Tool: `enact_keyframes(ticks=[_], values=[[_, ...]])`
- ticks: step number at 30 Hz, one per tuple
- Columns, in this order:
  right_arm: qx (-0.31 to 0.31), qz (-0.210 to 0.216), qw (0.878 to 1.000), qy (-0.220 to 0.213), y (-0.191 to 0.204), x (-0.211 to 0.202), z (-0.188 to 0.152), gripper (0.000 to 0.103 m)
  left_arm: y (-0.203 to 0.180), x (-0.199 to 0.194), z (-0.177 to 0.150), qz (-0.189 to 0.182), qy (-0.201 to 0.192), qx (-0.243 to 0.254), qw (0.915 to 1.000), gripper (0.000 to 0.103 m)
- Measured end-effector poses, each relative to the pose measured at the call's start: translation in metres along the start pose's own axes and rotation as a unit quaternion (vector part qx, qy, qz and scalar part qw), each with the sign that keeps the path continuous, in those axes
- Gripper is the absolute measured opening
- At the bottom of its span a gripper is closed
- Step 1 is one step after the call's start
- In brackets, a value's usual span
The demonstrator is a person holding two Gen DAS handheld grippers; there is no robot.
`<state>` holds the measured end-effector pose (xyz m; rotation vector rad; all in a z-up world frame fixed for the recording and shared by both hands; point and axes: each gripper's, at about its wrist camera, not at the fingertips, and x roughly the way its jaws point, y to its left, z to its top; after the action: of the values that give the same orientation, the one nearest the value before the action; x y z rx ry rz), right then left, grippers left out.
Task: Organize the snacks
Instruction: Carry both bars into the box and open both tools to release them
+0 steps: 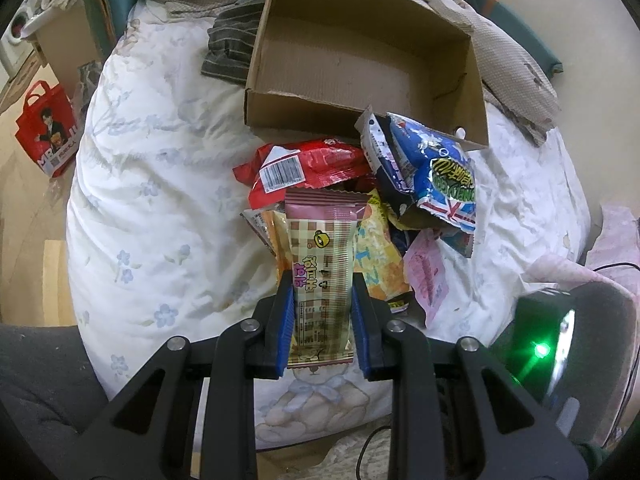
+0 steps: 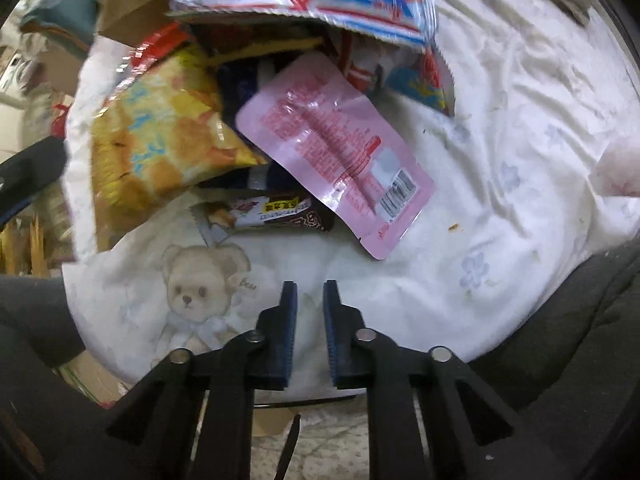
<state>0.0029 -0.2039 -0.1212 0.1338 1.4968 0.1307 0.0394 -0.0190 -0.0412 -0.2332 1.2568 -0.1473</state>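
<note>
Left gripper (image 1: 322,284) clamping checked snack packet (image 1: 322,248); right gripper (image 2: 310,294) narrow, seemingly empty

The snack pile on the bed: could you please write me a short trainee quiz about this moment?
1. True or false: the cardboard box already holds several snacks.
2. What does the left gripper hold? A) the pink checked snack packet B) the red snack bag C) the pink flat pouch
3. Fill in: the right gripper holds ____ and hovers over the bear print bedding.

Key: 1 false, its visible floor is bare. 2 A, the pads press both long edges. 3 nothing, its jaws stand slightly apart.
</note>
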Motion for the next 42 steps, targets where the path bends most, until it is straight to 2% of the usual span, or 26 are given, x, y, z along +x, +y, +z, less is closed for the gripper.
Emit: enact_keyframes(ticks=[3,4,5,6,7,8,9,10,12,16,21,23,24,26,28,32,36,38,42], values=[[0.029,0.038,0.999,0.024,-0.014,-0.003,-0.007,0.012,0.003,0.001,0.001,0.004,0.001,-0.005,1.0,0.022],[0.048,0.067,0.996,0.033,-0.02,-0.005,-0.012,0.016,0.003,0.001,0.001,0.005,0.001,-0.007,1.0,0.022],[0.074,0.108,0.991,0.04,-0.029,-0.006,-0.011,0.017,0.004,0.001,0.001,0.006,0.0,-0.009,0.9999,0.022],[0.091,0.125,0.987,0.039,-0.034,-0.006,-0.01,0.019,0.005,0.001,0.002,0.008,-0.001,-0.011,0.9999,0.022],[0.106,0.136,0.985,0.034,-0.038,-0.008,-0.008,0.031,0.006,0.001,0.002,0.009,-0.002,-0.012,0.9999,0.022],[0.119,0.14,0.983,0.027,-0.042,-0.01,-0.004,0.054,0.006,0.001,0.002,0.009,-0.002,-0.013,0.9999,0.022],[0.139,0.144,0.98,0.02,-0.046,-0.009,0.001,0.062,0.007,0.001,0.002,0.009,-0.003,-0.015,0.9998,0.022],[0.162,0.151,0.975,0.015,-0.05,-0.008,0.004,0.065,0.007,0.001,0.002,0.01,-0.004,-0.015,0.9998,0.022],[0.205,0.156,0.966,0.02,-0.057,0.0,0.008,0.065,0.007,0.0,0.002,0.012,-0.007,-0.013,0.9998,0.022],[0.22,0.098,0.971,0.016,-0.051,0.011,0.012,0.056,0.008,-0.002,0.001,0.017,-0.012,-0.012,0.9997,0.022],[0.204,0.042,0.978,-0.001,-0.041,0.015,0.022,0.055,0.008,0.0,0.002,0.016,-0.01,-0.016,0.9997,0.022],[0.192,0.025,0.981,-0.011,-0.039,0.011,0.02,0.034,0.007,0.0,0.002,0.017,-0.011,-0.013,0.9997,0.022],[0.189,0.021,0.982,-0.02,-0.034,0.007,0.016,0.032,0.007,0.0,0.002,0.017,-0.012,-0.013,0.9997,0.022],[0.18,0.034,0.983,-0.031,-0.044,-0.003,0.004,0.022,0.006,0.0,0.001,0.019,-0.013,-0.011,0.9997,0.022],[0.172,0.047,0.984,-0.032,-0.038,-0.014,0.004,0.017,0.006,0.0,0.001,0.02,-0.013,-0.011,0.9997,0.022],[0.163,0.108,0.981,-0.016,-0.036,-0.044,-0.029,0.017,0.007,0.0,0.001,0.023,-0.013,-0.012,0.9996,0.022],[0.127,0.157,0.979,-0.02,-0.033,-0.087,-0.059,0.017,0.008,0.003,0.001,0.021,-0.007,-0.014,0.9997,0.022],[0.105,0.176,0.978,-0.032,-0.034,-0.107,-0.056,0.017,0.005,0.002,0.004,0.018,-0.004,-0.01,0.9998,0.022],[0.059,0.187,0.977,-0.081,-0.039,-0.15,-0.05,0.017,-0.005,-0.002,0.015,0.013,-0.005,0.006,0.9999,0.022]])
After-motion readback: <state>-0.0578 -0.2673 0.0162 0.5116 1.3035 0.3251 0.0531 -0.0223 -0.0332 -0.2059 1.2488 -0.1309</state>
